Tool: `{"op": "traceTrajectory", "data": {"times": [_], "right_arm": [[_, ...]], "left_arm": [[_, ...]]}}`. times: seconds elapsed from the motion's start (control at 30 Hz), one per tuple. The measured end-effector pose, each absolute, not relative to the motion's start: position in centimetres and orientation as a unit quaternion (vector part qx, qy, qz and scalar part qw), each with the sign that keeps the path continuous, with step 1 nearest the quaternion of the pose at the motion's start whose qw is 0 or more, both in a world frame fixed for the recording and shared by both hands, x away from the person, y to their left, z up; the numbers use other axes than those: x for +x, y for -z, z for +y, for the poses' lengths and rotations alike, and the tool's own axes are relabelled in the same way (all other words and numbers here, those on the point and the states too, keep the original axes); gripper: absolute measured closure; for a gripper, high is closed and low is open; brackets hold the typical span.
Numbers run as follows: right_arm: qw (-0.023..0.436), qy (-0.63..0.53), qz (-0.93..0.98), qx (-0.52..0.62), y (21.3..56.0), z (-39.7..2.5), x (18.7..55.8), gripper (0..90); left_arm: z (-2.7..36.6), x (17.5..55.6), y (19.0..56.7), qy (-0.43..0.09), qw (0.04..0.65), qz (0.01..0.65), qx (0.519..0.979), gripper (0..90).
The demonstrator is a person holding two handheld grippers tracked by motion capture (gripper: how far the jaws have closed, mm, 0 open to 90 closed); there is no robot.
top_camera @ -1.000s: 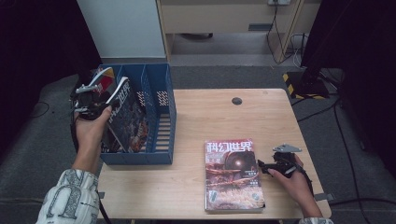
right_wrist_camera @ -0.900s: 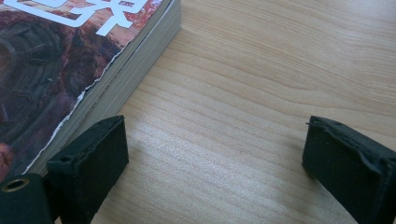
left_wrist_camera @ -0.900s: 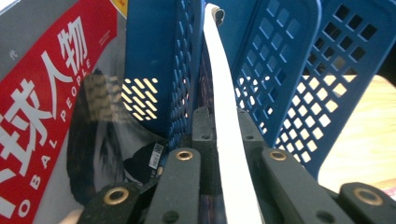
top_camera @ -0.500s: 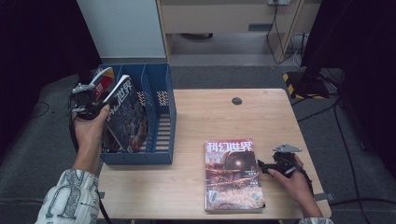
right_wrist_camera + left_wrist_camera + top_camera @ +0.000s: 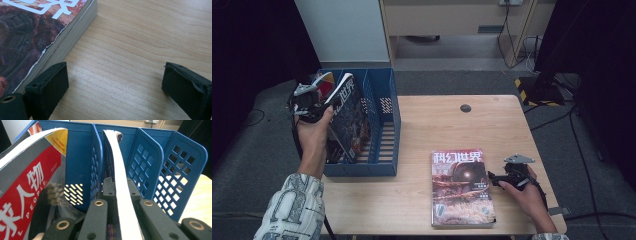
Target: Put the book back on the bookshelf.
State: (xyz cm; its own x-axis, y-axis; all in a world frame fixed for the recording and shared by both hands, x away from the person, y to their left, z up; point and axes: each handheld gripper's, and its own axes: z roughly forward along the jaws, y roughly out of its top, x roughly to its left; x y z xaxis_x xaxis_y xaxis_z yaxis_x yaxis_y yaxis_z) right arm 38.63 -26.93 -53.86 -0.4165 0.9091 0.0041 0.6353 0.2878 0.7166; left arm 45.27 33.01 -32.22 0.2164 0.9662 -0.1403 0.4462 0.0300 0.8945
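High view: the left gripper was clamped on a dark magazine, which stood tilted in the blue file rack at the table's left end. The left gripper view had the magazine's white page edge pinched between the two black jaws, inside a middle slot of the rack (a red magazine leaned in the slot to its left). The right gripper rested on the table just beside the stack of magazines lying flat near the front edge. In the right gripper view its jaws stood wide apart over bare wood, one pad right by the stack's edge, holding nothing.
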Motion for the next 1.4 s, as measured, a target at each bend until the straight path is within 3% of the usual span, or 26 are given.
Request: {"op": "traceTrajectory", "data": {"times": [1.4], "right_arm": [[0.209, -0.330, 0.775, 0.497, 53.9, -26.9, 38.6, 7.2]], "left_arm": [[33.4, 46.7, 34.2, -0.282, 0.468, 0.572, 0.612, 81.2]]}}
